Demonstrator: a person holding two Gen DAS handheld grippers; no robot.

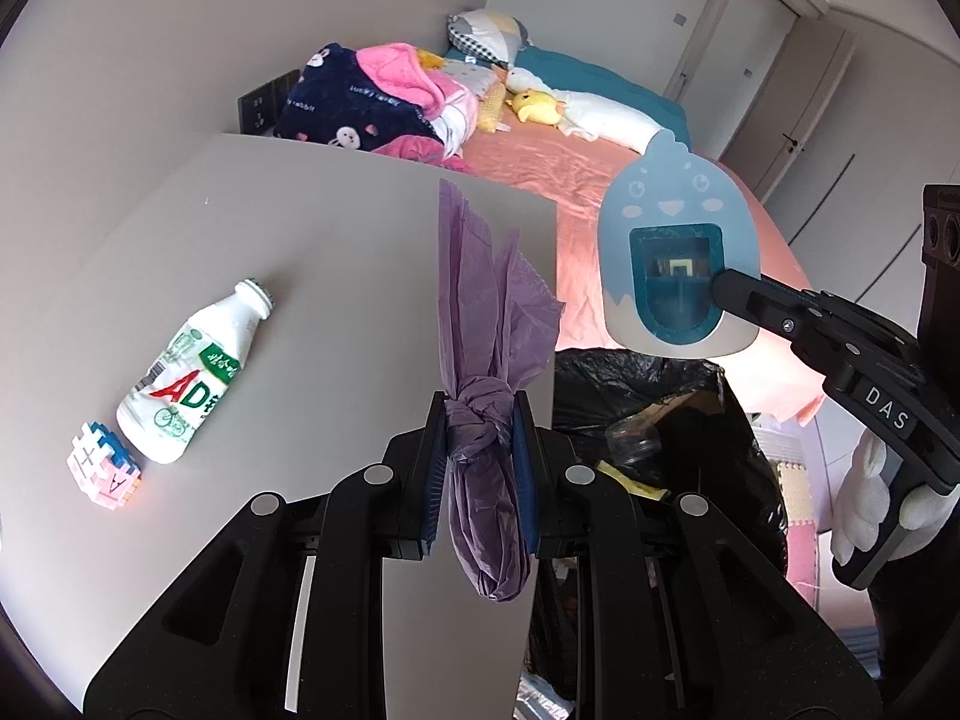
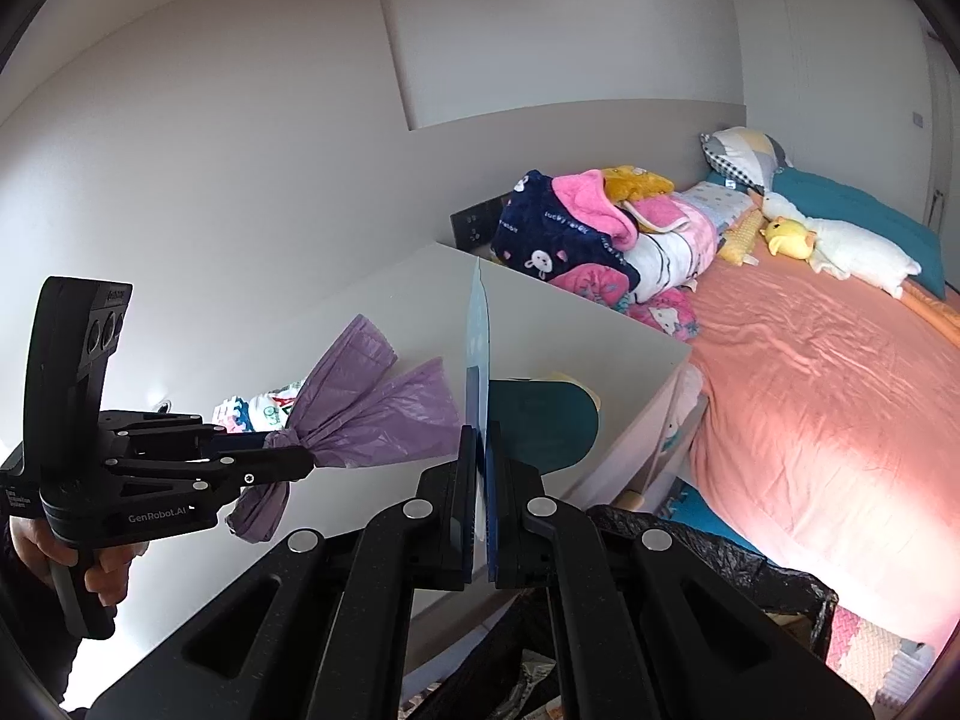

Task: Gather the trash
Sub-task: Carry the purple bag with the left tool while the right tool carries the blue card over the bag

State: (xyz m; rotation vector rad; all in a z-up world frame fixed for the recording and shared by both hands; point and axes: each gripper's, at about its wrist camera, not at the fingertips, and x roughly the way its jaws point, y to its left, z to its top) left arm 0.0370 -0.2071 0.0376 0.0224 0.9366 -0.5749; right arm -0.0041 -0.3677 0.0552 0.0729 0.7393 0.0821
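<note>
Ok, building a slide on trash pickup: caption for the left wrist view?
Left gripper clamps a knotted purple bag above the table; right gripper holds a blue card over the black-lined bin.

The grey table (image 1: 336, 228) lies largely bare; its only obstacles are a white drink bottle (image 1: 192, 378) lying on its side and a small block toy (image 1: 105, 471) touching the bottle's base, both near the table's left edge; the middle of the top and its far edge are open. Just past the table's right edge stands a bin lined with a black bag (image 1: 654, 420), mouth open and unblocked from above, with trash already inside; the bed (image 2: 810, 396) closes off the far side of the bin. The purple knotted bag (image 1: 480, 420) and the blue card (image 1: 678, 252) hang well apart, with free air between them.
</note>
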